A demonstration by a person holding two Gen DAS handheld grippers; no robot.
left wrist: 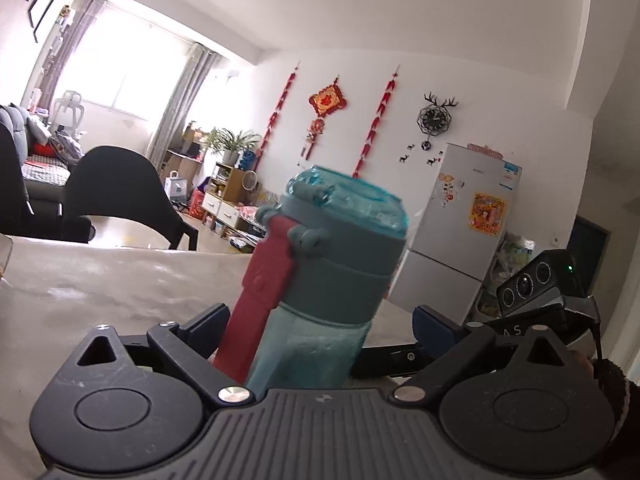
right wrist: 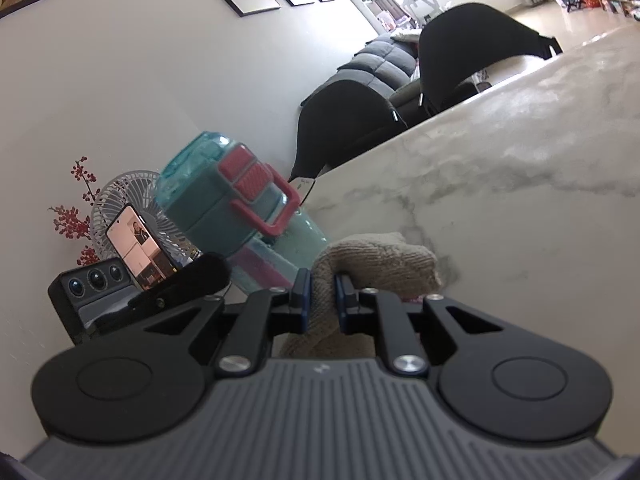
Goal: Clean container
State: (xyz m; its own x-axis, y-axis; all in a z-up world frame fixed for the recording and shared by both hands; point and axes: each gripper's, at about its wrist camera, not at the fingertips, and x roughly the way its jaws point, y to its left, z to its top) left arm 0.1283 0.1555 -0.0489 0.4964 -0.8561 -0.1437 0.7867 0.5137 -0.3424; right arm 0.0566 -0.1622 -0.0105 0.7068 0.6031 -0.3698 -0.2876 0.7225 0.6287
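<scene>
Marble-topped table [right wrist: 520, 168] carries the teal bottle [left wrist: 320, 264]; left gripper [left wrist: 316, 330] straddles its body with jaws spread, seemingly to steady it, while right gripper [right wrist: 320, 294] pinches a beige cloth [right wrist: 376, 260] ready for wiping beside it

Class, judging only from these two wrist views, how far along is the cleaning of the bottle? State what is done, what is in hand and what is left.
Done: the right tool is shut on the beige cloth. In hand: the teal bottle stands between the open fingers of the left tool, lid on, whether gripped is unclear. Left: the cloth sits beside the bottle on the marble table; contact cannot be told, so wiping seems pending.
</scene>
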